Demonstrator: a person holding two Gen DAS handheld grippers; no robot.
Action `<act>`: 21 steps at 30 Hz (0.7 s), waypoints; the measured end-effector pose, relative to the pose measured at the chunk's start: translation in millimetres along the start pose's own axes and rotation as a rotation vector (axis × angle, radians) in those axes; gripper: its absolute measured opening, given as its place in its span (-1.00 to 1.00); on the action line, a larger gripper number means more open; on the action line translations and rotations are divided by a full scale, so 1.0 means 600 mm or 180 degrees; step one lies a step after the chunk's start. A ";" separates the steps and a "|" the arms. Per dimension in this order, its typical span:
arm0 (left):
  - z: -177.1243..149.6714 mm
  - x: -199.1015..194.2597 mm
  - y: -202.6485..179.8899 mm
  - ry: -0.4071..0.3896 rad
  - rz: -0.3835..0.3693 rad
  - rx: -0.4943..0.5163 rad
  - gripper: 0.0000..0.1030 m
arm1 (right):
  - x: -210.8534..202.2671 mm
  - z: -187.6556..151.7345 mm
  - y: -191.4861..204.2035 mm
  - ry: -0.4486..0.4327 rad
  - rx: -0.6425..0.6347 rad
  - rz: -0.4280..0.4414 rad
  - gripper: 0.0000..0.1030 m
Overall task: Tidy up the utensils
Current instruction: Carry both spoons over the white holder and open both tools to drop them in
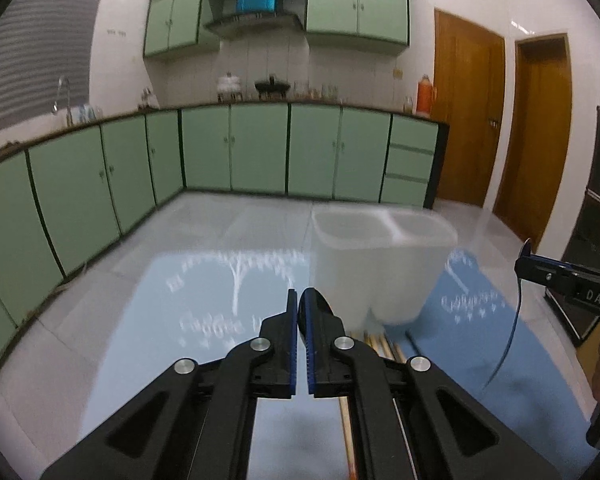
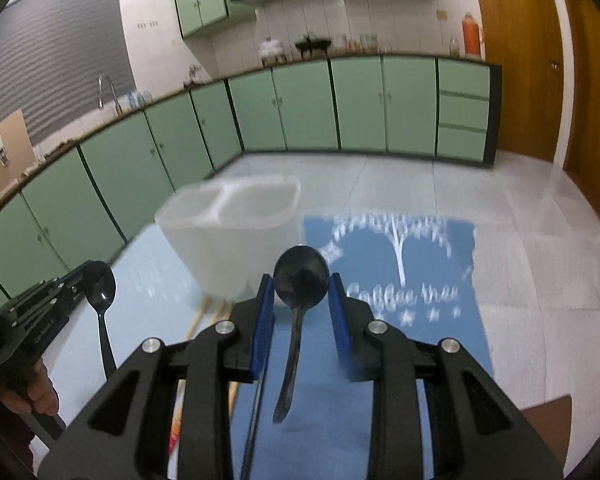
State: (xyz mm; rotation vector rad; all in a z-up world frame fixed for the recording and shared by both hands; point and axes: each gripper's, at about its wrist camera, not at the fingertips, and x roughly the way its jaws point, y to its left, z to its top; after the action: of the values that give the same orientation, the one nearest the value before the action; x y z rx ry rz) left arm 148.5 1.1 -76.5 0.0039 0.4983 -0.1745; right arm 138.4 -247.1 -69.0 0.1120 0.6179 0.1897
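black plastic spoon [image 2: 300, 276], thin, likely light and slick, sits between the right gripper [image 2: 302, 304] pads, bowl forward; hold near the neck. left gripper [image 1: 299, 312] is clamped together on a second spoon [image 2: 100, 286]. translucent two-compartment bin [image 2: 236, 220] stands just ahead on the blue mat [image 2: 420, 320].
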 end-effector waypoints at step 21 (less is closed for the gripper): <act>0.200 0.104 -0.034 -0.1034 0.0230 0.0292 -0.93 | 0.056 0.212 0.006 -0.0613 -0.0167 0.0159 -0.49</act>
State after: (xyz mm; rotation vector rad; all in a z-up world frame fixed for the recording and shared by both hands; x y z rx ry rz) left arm 256.3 -35.0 0.1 0.0819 0.1656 -0.1238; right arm 239.1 -242.9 15.8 0.0937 0.4183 0.2402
